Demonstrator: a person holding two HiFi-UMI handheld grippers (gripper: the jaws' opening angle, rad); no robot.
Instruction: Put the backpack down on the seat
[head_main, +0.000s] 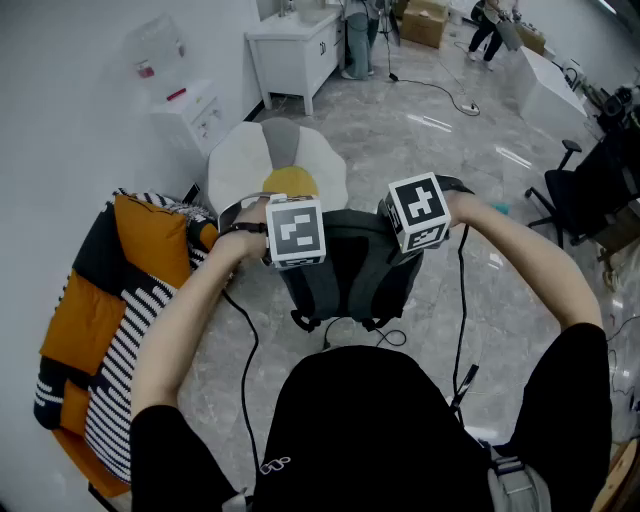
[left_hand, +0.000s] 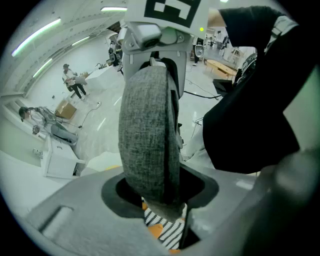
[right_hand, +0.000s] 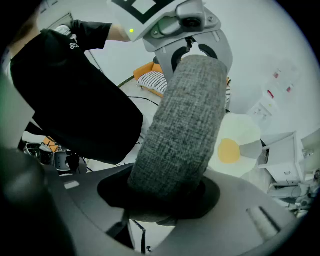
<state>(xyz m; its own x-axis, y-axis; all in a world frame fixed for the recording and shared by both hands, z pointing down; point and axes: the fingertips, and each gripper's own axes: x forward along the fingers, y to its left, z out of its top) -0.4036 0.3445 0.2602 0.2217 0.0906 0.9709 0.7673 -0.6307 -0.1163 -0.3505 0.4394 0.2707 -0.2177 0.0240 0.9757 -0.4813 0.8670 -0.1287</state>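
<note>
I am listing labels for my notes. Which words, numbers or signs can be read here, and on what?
No words or numbers can be read.
Left cube, right cube: square black-and-white patterns, no letters.
Black shirt: white logo, too small to read.
Wall stickers: red marks, too blurred.

Grey marbled floor (head_main: 430, 150) with egg-shaped cushion (head_main: 325, 165) and, seemingly, orange striped seat (head_main: 100, 320).

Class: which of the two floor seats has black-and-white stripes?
The orange seat at the head view's left; the white seat has only a yellow centre.
</note>
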